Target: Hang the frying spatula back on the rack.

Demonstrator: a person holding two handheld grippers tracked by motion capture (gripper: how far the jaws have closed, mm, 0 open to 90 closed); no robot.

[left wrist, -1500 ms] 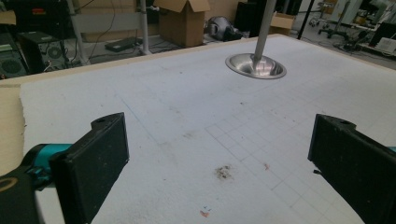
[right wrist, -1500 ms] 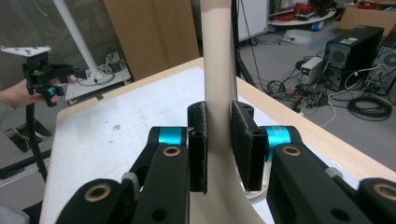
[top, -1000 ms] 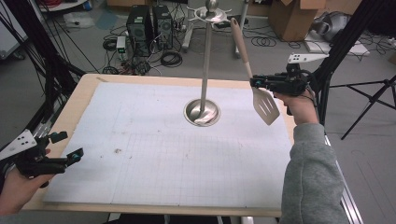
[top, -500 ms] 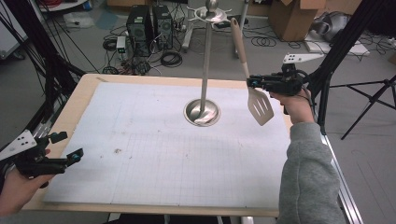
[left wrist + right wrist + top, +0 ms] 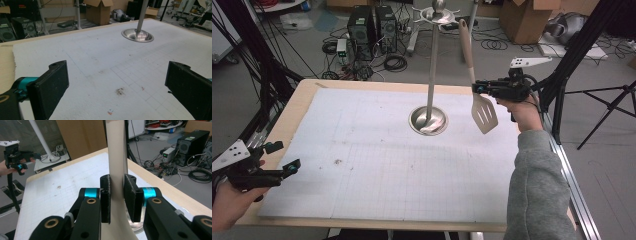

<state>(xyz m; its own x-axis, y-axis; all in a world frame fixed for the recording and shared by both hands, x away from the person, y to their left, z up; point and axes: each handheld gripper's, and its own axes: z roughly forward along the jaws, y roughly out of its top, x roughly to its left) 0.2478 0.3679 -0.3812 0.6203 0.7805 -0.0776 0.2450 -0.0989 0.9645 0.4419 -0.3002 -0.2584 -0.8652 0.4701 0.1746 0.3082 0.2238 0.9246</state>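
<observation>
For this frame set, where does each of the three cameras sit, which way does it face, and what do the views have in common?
High view: above the person's side, looking forward and down on the table; both forearms, left gripper, right gripper clamping the spatula.
Left gripper view: rides the left gripper, low over the mat, facing the stand; its open jaws.
Right gripper view: rides the right gripper, jaws shut on the spatula handle; the left hand far off.
Shared: high and left gripper views both show the stand's base.
</observation>
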